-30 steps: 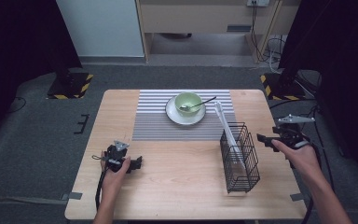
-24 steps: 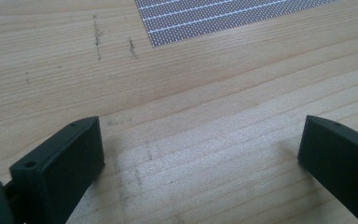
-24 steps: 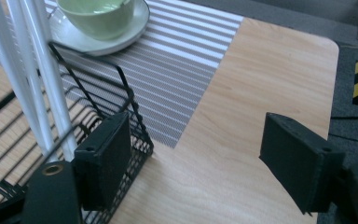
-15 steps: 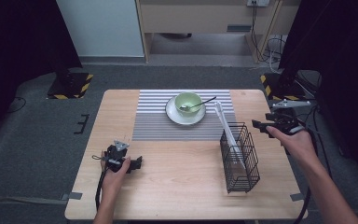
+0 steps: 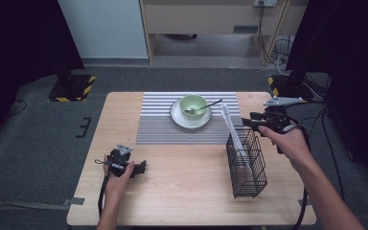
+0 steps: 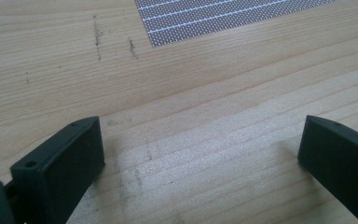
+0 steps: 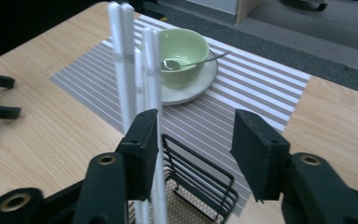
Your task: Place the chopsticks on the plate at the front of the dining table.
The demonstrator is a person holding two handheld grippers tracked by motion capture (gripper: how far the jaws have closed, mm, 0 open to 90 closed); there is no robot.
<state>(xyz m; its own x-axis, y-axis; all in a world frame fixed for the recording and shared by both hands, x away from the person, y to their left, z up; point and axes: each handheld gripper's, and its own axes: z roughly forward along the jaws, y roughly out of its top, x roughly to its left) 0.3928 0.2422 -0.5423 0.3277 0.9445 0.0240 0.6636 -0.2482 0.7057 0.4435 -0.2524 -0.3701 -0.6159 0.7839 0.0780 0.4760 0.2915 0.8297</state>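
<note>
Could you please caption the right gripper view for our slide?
Right gripper nears white chopsticks standing in a wire basket.

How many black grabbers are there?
2. The left gripper is open, low at the table's near left. The right gripper, jaws just closing with white sticks by one jaw, is above the black basket.

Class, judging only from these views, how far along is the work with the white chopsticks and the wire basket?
Done: the white chopsticks stand leaning in the black wire basket.

In hand: the right gripper has just been closing beside them; the chopsticks lie against one jaw, nothing is pinched yet.

Left: gripping and moving them, probably. The bowl, spoon and plate sit untouched; the left gripper rests open on the table.
</note>
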